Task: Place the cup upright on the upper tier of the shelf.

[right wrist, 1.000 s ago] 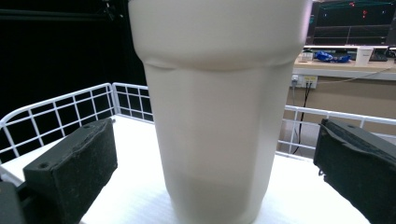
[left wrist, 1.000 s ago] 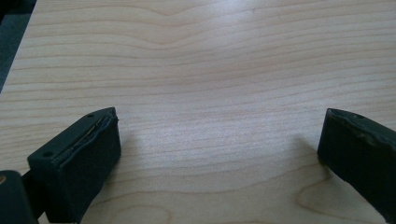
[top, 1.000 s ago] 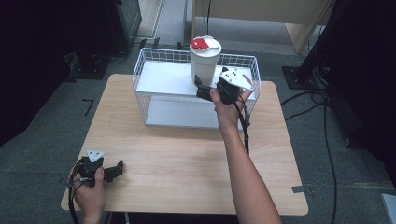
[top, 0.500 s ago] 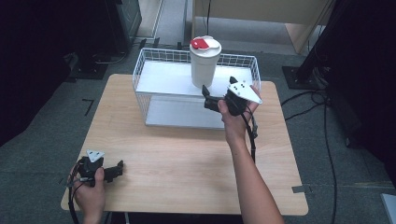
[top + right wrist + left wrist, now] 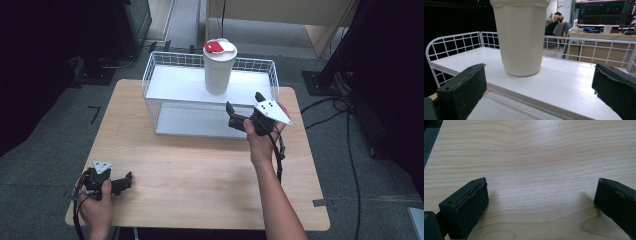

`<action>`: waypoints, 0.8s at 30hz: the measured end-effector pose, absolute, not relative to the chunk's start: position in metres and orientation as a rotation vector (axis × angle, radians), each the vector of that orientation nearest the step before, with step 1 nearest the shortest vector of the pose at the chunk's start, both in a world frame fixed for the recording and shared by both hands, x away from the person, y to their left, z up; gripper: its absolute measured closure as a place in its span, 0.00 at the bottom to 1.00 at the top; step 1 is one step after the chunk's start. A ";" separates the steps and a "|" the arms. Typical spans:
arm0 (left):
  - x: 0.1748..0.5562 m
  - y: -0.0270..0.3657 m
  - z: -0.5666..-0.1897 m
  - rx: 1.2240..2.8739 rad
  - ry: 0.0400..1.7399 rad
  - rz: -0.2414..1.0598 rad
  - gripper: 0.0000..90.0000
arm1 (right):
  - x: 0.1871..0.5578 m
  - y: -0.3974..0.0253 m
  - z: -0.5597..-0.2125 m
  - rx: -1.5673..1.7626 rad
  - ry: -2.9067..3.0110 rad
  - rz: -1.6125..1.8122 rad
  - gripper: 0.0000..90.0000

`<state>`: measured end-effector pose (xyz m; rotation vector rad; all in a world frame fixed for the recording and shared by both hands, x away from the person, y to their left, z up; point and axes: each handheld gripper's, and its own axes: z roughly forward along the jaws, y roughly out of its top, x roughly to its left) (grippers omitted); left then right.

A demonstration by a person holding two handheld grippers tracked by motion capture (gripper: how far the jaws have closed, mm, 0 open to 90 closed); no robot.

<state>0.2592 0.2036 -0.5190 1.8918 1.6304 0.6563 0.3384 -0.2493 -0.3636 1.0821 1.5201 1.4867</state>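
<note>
Right gripper (image 5: 239,116) is backing away from the cup (image 5: 219,69) – jaws gaping, nothing between them, a second ago they were at its base. Cup is standing upright on the basket (image 5: 165,107) shelf. Left gripper (image 5: 122,182) is idling on the table (image 5: 200,165) – jaws apart, unmoved.

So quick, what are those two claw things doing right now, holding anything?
Left gripper: open, empty, low over the wooden table.
Right gripper: open, empty, facing the white cup in the wire basket.
</note>
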 end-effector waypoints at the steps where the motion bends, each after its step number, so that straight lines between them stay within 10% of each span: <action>1: 0.259 0.204 -0.519 1.893 1.630 0.656 0.00 | 0.337 -0.250 -0.364 1.076 1.522 1.485 0.00; 24: 0.259 0.204 -0.519 1.892 1.630 0.657 0.00 | 0.295 -0.282 -0.389 1.101 1.512 1.440 0.00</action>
